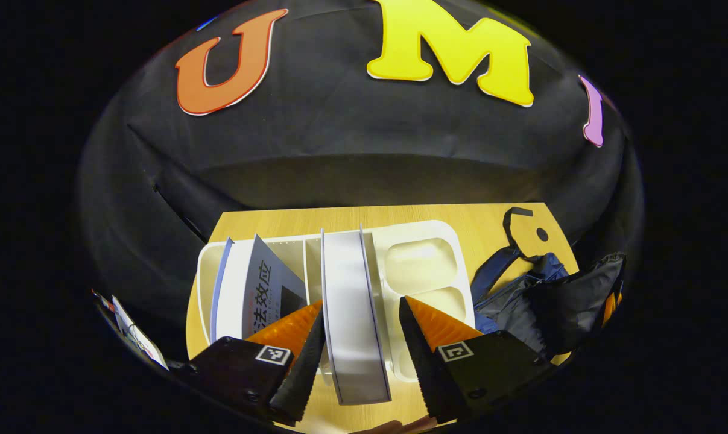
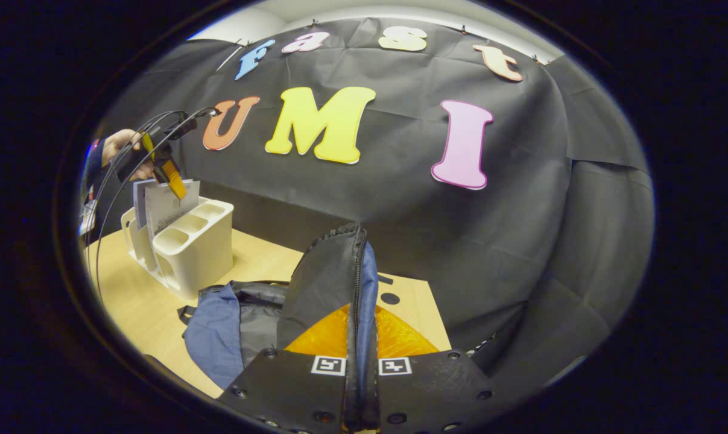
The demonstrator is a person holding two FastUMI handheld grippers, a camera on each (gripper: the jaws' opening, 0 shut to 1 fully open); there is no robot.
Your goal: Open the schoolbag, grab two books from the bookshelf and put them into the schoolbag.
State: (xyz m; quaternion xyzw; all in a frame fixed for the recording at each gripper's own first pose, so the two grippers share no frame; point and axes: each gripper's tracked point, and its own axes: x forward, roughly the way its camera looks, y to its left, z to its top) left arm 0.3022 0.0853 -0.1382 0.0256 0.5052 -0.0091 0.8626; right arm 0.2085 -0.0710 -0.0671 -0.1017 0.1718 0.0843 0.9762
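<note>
In the left gripper view, my left gripper (image 1: 360, 319) is open above the white bookshelf (image 1: 424, 265). Its fingers straddle an upright white book (image 1: 351, 301); the right finger stands clear of the book. A second book with a grey cover (image 1: 264, 286) leans in the shelf's left slot. The dark blue schoolbag (image 1: 544, 301) lies to the right. In the right gripper view, my right gripper (image 2: 360, 328) is shut on the schoolbag's zippered flap (image 2: 339, 271) and holds it upright. Farther off, a hand (image 2: 119, 147) holds the left gripper (image 2: 174, 181) over the books (image 2: 161, 208) in the bookshelf (image 2: 198, 250).
Shelf and bag rest on a light wooden table (image 1: 460, 220) whose far edge meets the black cloth wall. Bare tabletop (image 2: 255, 256) lies between shelf and bag. Cables (image 2: 107, 199) hang from the left gripper. Papers (image 1: 131, 331) show at the far left.
</note>
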